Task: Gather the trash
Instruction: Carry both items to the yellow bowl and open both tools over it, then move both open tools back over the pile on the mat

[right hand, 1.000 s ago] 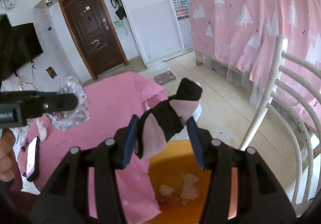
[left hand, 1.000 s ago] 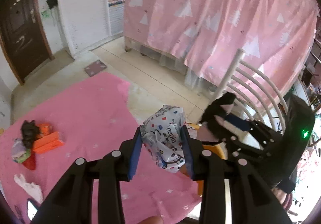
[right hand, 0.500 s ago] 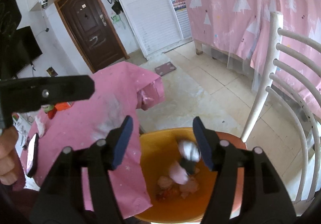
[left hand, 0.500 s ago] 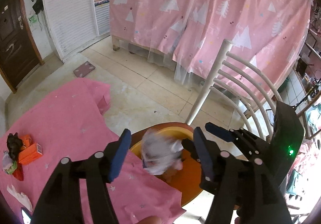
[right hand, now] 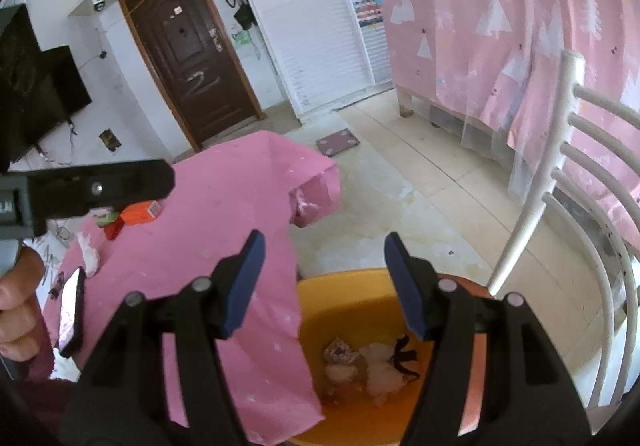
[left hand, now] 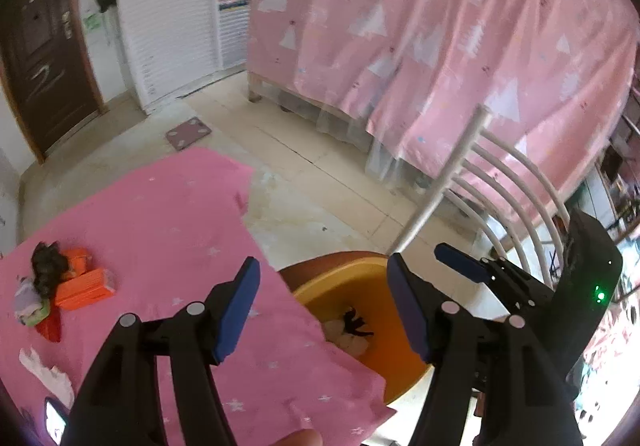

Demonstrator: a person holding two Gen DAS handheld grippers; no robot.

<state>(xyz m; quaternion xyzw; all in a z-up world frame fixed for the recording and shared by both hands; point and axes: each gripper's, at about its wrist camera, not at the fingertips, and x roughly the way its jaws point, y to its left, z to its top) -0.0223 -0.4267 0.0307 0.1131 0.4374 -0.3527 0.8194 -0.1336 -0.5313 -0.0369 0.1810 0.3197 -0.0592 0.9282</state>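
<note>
Trash (right hand: 372, 366) already lies in the orange basin (right hand: 344, 286); both claws, left (left hand: 322, 302) and right (right hand: 324, 278), hang released and empty above it. More litter (left hand: 64, 286) remains on the pink counter (left hand: 160, 214) at nine o'clock.

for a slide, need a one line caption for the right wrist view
Open right gripper above the orange basin of dropped trash, beside the pink-clothed table.

Both tools are matte black plastic with dark blue pads lining the inner faces of their fingers. The left gripper (left hand: 322, 304) carries round silver pivot screws at 6 o'clock. The right gripper (right hand: 324, 284) has matching screws; at 3 o'clock its housing shows a green light. A dark maroon sleeve (right hand: 24, 378) sits at 8 o'clock.
</note>
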